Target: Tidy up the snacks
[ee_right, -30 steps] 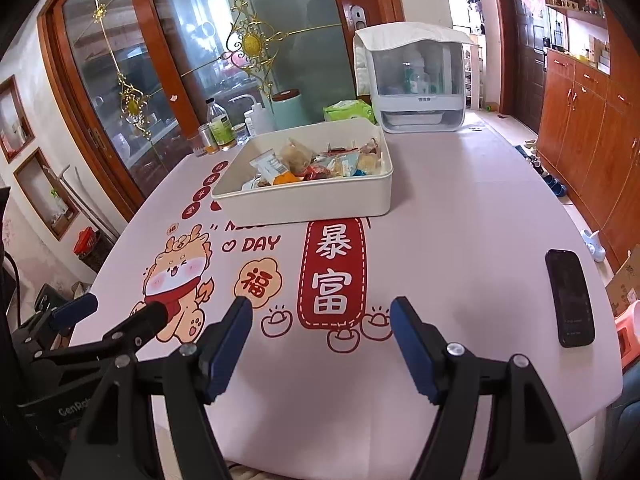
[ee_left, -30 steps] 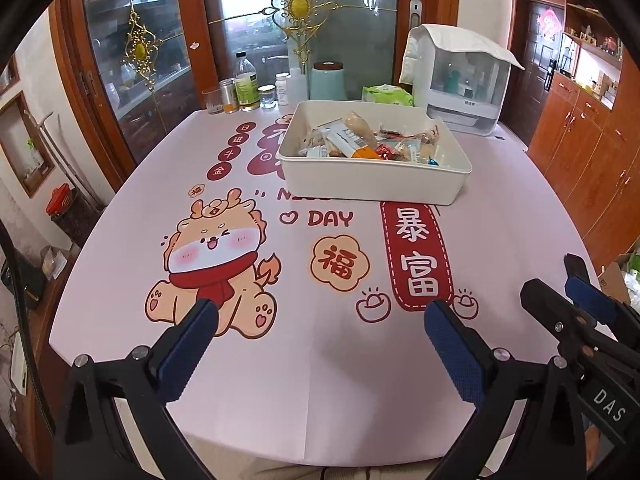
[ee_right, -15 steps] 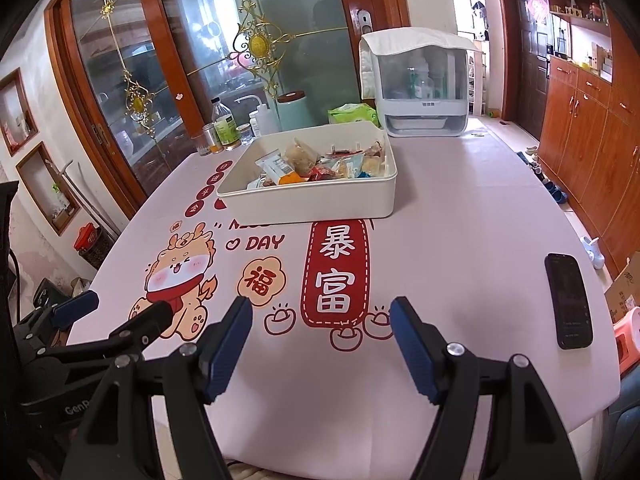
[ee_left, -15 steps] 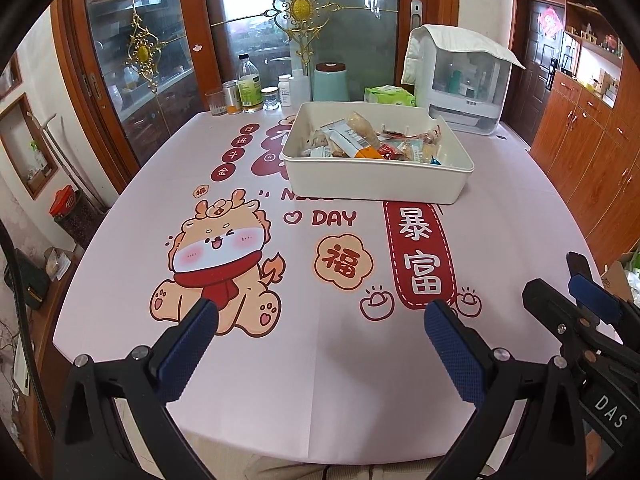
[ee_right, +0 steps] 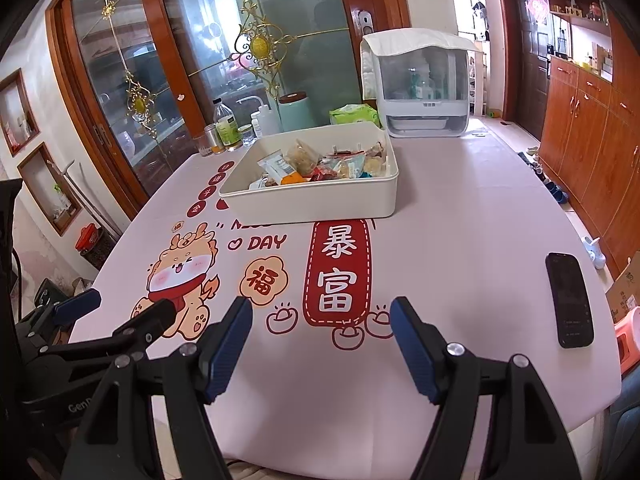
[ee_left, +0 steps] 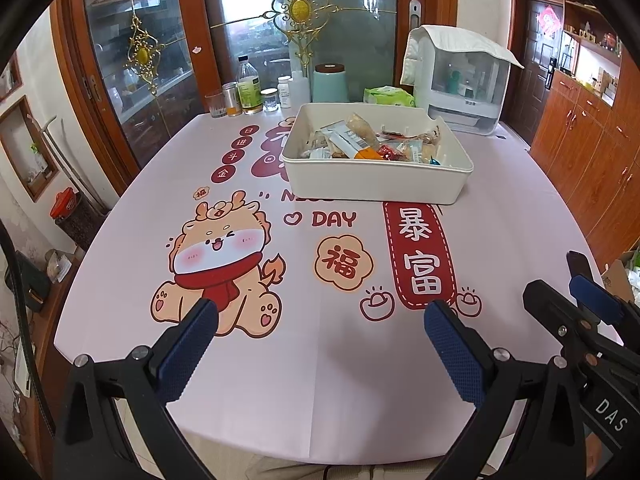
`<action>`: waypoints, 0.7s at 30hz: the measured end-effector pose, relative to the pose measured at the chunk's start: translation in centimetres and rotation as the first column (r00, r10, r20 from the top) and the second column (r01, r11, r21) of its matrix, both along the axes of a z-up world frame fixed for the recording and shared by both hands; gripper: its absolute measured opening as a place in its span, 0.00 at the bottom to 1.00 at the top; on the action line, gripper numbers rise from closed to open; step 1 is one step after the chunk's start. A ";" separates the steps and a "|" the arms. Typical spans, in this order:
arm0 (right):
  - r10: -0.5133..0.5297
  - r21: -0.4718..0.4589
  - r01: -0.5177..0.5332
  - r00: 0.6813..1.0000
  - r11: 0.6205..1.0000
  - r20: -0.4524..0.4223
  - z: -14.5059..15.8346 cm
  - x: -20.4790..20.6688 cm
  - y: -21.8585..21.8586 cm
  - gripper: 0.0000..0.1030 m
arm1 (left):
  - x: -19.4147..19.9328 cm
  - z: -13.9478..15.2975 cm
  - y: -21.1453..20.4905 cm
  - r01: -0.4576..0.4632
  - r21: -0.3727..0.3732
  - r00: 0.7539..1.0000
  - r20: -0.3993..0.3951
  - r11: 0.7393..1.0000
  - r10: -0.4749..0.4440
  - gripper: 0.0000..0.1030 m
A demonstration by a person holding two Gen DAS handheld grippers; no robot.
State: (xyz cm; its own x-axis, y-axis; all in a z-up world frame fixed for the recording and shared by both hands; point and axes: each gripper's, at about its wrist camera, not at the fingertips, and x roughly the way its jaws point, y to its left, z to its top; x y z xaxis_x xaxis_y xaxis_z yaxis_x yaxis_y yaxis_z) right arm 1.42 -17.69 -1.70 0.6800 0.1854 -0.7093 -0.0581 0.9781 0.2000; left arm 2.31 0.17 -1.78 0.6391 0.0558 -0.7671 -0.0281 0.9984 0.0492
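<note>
A white rectangular bin (ee_left: 376,184) (ee_right: 312,200) stands on the far half of the table and holds several wrapped snacks (ee_left: 360,144) (ee_right: 320,162). My left gripper (ee_left: 320,320) is open and empty, low over the table's near edge, well short of the bin. My right gripper (ee_right: 320,316) is open and empty too, beside it on the right. Each gripper shows at the edge of the other's view: the right one (ee_left: 580,312) and the left one (ee_right: 100,316).
The table wears a pink printed cloth (ee_left: 320,360). A black phone (ee_right: 568,304) lies near the right edge. Bottles and jars (ee_left: 248,96), a teal canister (ee_left: 330,82), a green pack (ee_left: 388,96) and a white cabinet appliance (ee_left: 460,76) line the far edge.
Both grippers have drawn back and up a little, so the bin looks slightly farther. Both stay open and empty.
</note>
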 end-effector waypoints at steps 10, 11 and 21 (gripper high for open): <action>-0.004 -0.002 0.004 1.000 1.000 0.006 0.0 -0.2 0.0 0.70 | 0.0 0.3 -0.2 0.002 0.003 1.000 -0.002 1.000 -0.002 0.99; -0.004 -0.001 0.004 1.000 1.000 0.007 0.0 -0.2 0.0 0.70 | -0.1 0.3 -0.3 0.002 0.004 1.000 -0.002 1.000 -0.002 0.99; -0.008 0.010 0.008 1.000 1.000 -0.001 0.0 -0.3 -0.1 0.70 | -0.2 0.3 -0.4 0.005 0.007 1.000 -0.005 1.000 -0.005 0.99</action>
